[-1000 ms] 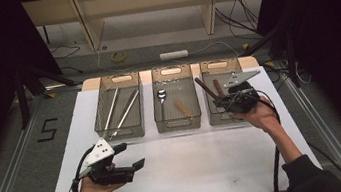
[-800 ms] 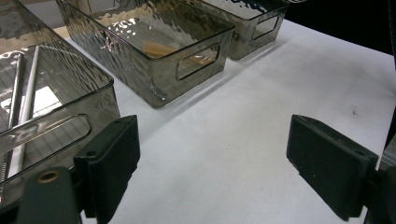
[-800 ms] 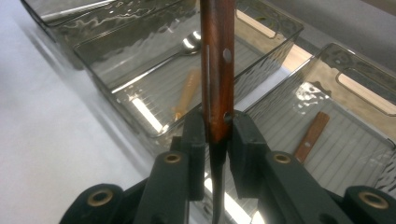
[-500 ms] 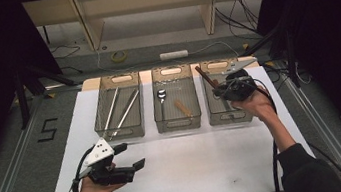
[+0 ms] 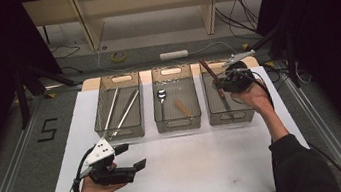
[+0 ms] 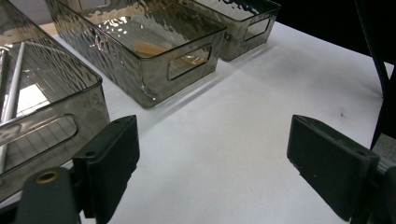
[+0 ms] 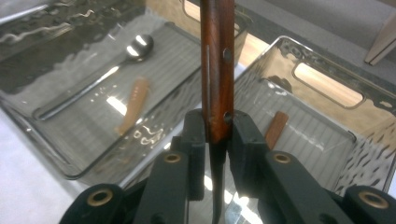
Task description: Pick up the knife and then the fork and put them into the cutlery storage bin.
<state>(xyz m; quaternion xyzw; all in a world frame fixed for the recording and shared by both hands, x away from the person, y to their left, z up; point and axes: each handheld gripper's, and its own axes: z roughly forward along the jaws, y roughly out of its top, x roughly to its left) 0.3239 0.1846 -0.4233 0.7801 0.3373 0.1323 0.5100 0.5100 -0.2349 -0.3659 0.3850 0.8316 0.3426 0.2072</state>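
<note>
My right gripper (image 5: 219, 85) is over the right-hand clear bin (image 5: 232, 115), shut on a knife with a dark wooden riveted handle (image 5: 208, 72). In the right gripper view the pads (image 7: 196, 135) pinch the knife (image 7: 217, 70) where the handle meets the blade. The handle points away and the blade runs down between the jaws. My left gripper (image 5: 133, 156) is held low over the white table (image 5: 203, 167) at the near left, its jaws wide apart (image 6: 212, 158) with nothing between them.
Three clear bins stand in a row at the table's far side. The left bin (image 5: 121, 128) holds long metal pieces (image 5: 123, 113). The middle bin (image 5: 178, 123) holds a spoon (image 7: 140, 44) and a pale wooden piece (image 7: 133, 105). A brown handle (image 7: 276, 128) lies in the right bin.
My right hand has carried the knife away from the person, further over the right bin, and the handle now points more toward the far side. The left gripper has stayed put.
</note>
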